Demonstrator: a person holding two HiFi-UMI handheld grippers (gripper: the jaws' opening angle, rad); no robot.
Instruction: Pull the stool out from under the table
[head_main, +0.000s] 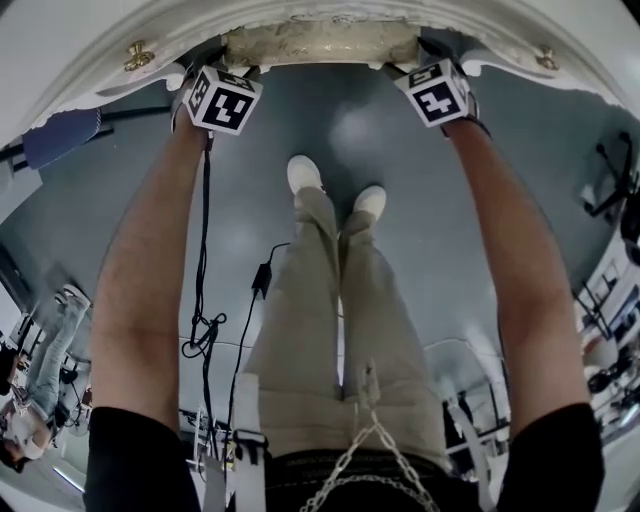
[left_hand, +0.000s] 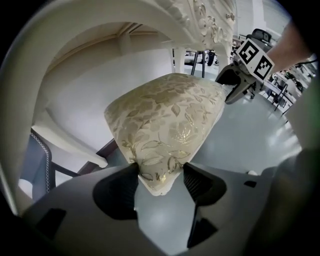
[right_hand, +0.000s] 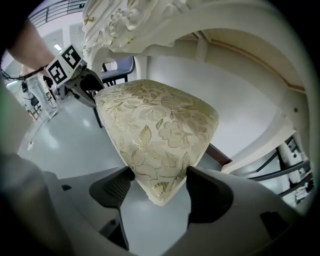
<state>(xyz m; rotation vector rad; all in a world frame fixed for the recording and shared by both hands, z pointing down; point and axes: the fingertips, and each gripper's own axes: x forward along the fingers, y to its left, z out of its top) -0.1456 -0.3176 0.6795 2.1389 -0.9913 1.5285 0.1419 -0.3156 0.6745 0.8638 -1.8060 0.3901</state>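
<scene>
While fingers (left_hand: 202, 182) gape (unclamped), stool (left_hand: 165, 120) rests.

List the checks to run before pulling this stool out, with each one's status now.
1. Left gripper astride a corner of the stool cushion: ok.
2. Right gripper astride the other near corner: ok.
3. Jaws clamped on the cushion: not ok; both stand wide.
4. Stool legs free of the table: cannot tell, hidden.
5. Room behind: not ok; shoes stand in the pull path.
</scene>
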